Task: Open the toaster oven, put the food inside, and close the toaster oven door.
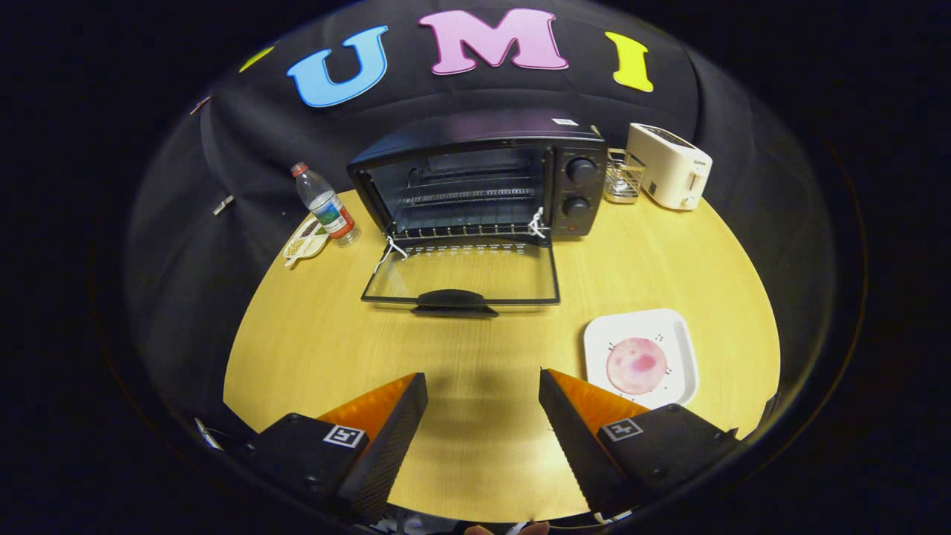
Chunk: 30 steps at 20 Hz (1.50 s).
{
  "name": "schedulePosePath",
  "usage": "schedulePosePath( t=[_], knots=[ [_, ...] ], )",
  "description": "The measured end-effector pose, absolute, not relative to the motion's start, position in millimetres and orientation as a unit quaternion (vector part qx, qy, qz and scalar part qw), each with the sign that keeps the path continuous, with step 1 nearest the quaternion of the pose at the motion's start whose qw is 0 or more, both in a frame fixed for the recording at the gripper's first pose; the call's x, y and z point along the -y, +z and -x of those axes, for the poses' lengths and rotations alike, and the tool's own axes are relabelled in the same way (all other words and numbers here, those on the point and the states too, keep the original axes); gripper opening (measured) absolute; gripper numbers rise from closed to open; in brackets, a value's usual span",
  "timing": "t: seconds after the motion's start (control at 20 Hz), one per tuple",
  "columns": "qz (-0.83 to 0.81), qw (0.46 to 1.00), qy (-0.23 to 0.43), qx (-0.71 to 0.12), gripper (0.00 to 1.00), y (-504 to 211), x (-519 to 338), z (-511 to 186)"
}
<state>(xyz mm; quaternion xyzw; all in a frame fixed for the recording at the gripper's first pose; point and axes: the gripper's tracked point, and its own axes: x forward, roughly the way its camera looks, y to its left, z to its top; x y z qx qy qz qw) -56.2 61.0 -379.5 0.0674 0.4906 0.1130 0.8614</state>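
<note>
A black toaster oven (483, 178) stands at the far side of the round wooden table (475, 416). Its glass door (464, 275) lies folded down flat toward me, and the wire rack inside shows. A round pink piece of food (637, 365) rests on a white square plate (640, 357), just ahead of my right finger and to the right of the oven door. My gripper (483, 390) hangs over the near part of the table, open, with only bare tabletop between its fingers.
Left of the oven stand a plastic water bottle (325, 204) and a small dish (304, 241). To the oven's right are a wire holder (622, 178) and a white toaster (670, 165). Black cloth walls surround the table.
</note>
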Motion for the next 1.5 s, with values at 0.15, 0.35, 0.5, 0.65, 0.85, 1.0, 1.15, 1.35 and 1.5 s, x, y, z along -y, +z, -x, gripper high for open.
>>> schedulePosePath(
  t=[0.15, 0.35, 0.5, 0.65, 0.85, 1.0, 1.15, 1.35, 1.5],
  knots=[
    [-0.048, 0.827, 0.124, -0.546, 0.99, -380, -10, 68],
    [-0.046, 0.794, 0.132, -0.592, 0.99, -392, 50, 70],
    [-0.047, 0.782, 0.112, -0.611, 0.99, -418, 95, 51],
    [-0.058, 0.762, 0.088, -0.639, 0.99, -451, 127, 34],
    [-0.059, 0.736, 0.077, -0.670, 0.98, -493, 147, 16],
    [-0.041, 0.719, 0.079, -0.689, 0.97, -516, 153, 13],
    [0.001, 0.704, 0.089, -0.704, 0.58, -529, 160, 19],
    [-0.045, 0.684, 0.128, -0.716, 0.08, -528, 155, 20],
    [-0.107, 0.694, 0.134, -0.700, 0.05, -526, 156, 19]
  ],
)
